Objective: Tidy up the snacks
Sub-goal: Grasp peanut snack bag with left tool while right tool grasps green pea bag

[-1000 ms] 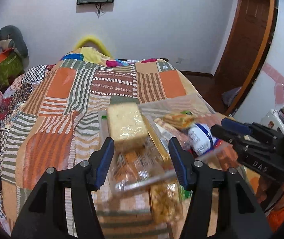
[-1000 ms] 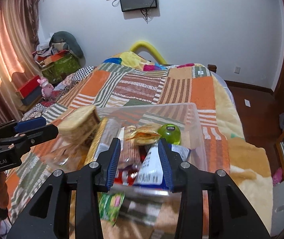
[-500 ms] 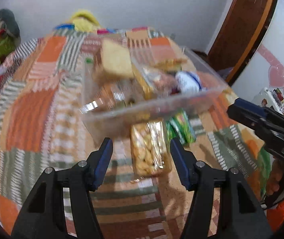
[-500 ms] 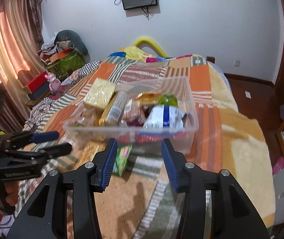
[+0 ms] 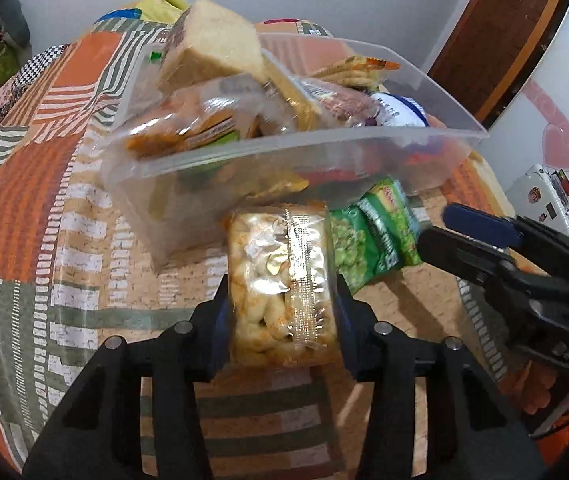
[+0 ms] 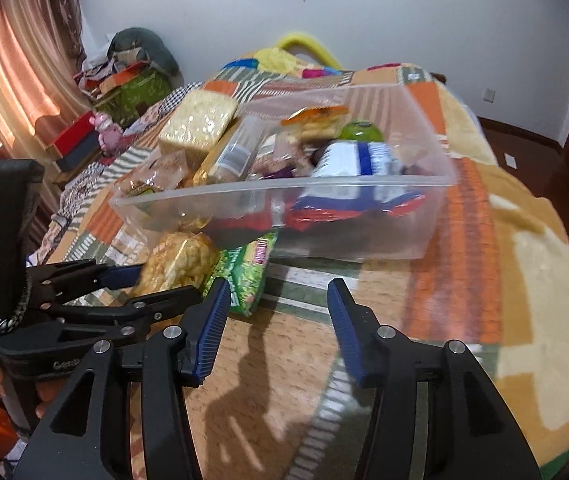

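Note:
A clear plastic bin [image 5: 316, 148] full of snack packs sits on the patchwork bedspread; it also shows in the right wrist view [image 6: 424, 192]. A clear bag of yellow crackers [image 5: 280, 276] lies in front of it, beside a green pea snack pack [image 5: 372, 236]. My left gripper [image 5: 282, 300] has its fingers against both sides of the cracker bag. In the right wrist view the cracker bag [image 6: 180, 260] and green pack [image 6: 248, 276] lie left of my right gripper [image 6: 278, 308], which is open and empty over the bedspread.
The bin holds a wrapped yellow cake block [image 5: 212, 48], a blue and white bag [image 6: 356, 160] and a green round item [image 6: 360, 132]. The bed's right edge drops to a wooden floor [image 6: 524, 140]. Clutter and curtains [image 6: 12, 80] stand at the left.
Both grippers drew back from the bin and lowered. My left gripper moved forward around the cracker bag and closed on its sides. The right gripper stays open.

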Demonstrator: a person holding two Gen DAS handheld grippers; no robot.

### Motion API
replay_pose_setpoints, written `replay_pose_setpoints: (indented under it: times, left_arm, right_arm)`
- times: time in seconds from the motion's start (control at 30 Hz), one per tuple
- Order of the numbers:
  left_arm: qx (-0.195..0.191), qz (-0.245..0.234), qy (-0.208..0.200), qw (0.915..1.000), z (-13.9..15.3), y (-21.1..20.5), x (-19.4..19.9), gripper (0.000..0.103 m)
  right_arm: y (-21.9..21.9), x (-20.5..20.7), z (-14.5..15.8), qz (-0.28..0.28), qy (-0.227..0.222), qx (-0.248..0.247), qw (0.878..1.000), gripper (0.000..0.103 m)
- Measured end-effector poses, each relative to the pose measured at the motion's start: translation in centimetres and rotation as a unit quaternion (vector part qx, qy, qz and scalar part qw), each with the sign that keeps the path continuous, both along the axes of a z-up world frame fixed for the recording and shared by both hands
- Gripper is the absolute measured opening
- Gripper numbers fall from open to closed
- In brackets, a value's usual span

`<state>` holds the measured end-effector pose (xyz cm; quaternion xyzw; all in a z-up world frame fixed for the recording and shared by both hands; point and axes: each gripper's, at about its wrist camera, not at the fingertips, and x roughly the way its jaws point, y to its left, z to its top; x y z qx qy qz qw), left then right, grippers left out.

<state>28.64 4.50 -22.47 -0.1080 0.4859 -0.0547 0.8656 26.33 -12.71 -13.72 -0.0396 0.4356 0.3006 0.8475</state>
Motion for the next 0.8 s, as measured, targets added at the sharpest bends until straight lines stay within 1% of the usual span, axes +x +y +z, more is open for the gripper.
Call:
replay_pose_setpoints:
  times: [0.1,0.27,0.33,0.37,0.4,0.5,0.63,0.8]
  left_arm:
    - [-0.011,0.002,0.001,0.9999,-0.3,0.5,-0.3,0.044]
    - [0.011,-0.002,-0.008,0.9999,-0.1,-0.2,-0.6,0.044]
    - [0.020,-0.003,-0.011,0.9997,0.0,-0.5,-0.5,0.044]
    - [0.024,-0.003,-0.013,0.9996,0.1,-0.6,-0.5,0.044]
    - [0.026,-0.002,-0.013,0.9996,0.2,-0.6,-0.6,0.044]
    - [0.022,0.000,-0.015,0.9996,0.6,-0.8,-1.1,0.044]
    - [0.022,-0.001,-0.022,0.9995,1.6,-1.0,-2.0,0.044]
    - [0.020,-0.001,-0.042,0.9989,3.8,-1.1,-3.1,0.043]
  right_arm:
    - [1.7,0.6,-0.7,0.014,0.009,-0.005,1.000,0.047]
    - [2.8,1.1,-2.0,0.017,0.025,-0.018,0.999,0.047]
    - [2.7,1.1,-2.2,0.021,0.034,-0.005,0.999,0.043]
    - [2.6,1.0,-2.1,0.024,0.035,-0.002,0.999,0.035]
    - [2.6,0.8,-2.1,0.025,0.033,-0.001,0.999,0.030]
    - [2.2,0.0,-1.5,0.025,0.014,-0.005,1.000,0.021]
    - [1.5,-0.8,-0.7,0.018,-0.003,-0.006,1.000,0.020]
    - [-0.1,-1.8,0.8,0.001,-0.019,0.004,1.000,0.020]
